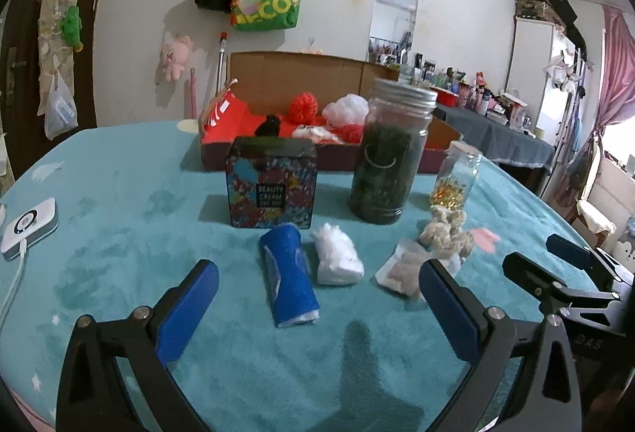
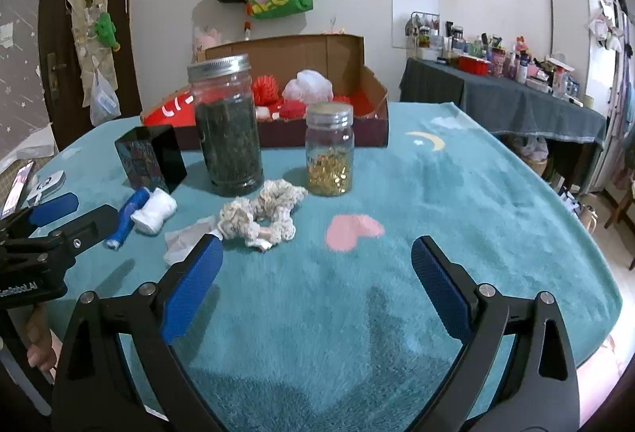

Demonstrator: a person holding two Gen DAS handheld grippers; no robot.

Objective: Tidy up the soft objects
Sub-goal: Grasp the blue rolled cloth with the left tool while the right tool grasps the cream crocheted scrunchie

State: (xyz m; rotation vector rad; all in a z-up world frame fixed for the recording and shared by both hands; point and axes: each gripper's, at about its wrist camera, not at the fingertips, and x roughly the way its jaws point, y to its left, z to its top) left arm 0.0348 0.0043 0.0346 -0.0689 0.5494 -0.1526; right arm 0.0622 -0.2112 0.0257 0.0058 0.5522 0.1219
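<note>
On the teal blanket lie a rolled blue cloth [image 1: 289,275] [image 2: 129,213], a white soft wad [image 1: 337,260] [image 2: 154,212], a beige scrunchie [image 1: 446,233] [image 2: 264,212] and a clear packet [image 1: 401,269] [image 2: 184,239]. My left gripper [image 1: 317,297] is open just short of the blue roll, nothing between its fingers. My right gripper [image 2: 315,277] is open too, empty, to the right of the scrunchie and near the pink heart [image 2: 353,229]. The open cardboard box [image 1: 297,71] [image 2: 373,79] at the back holds red and white soft items.
A printed tin [image 1: 272,186] [image 2: 152,158], a tall dark-filled jar [image 1: 391,150] [image 2: 228,126] and a small jar with gold pieces [image 1: 456,178] [image 2: 329,150] stand between the soft things and the box. A white device [image 1: 29,227] with a cable lies at the left.
</note>
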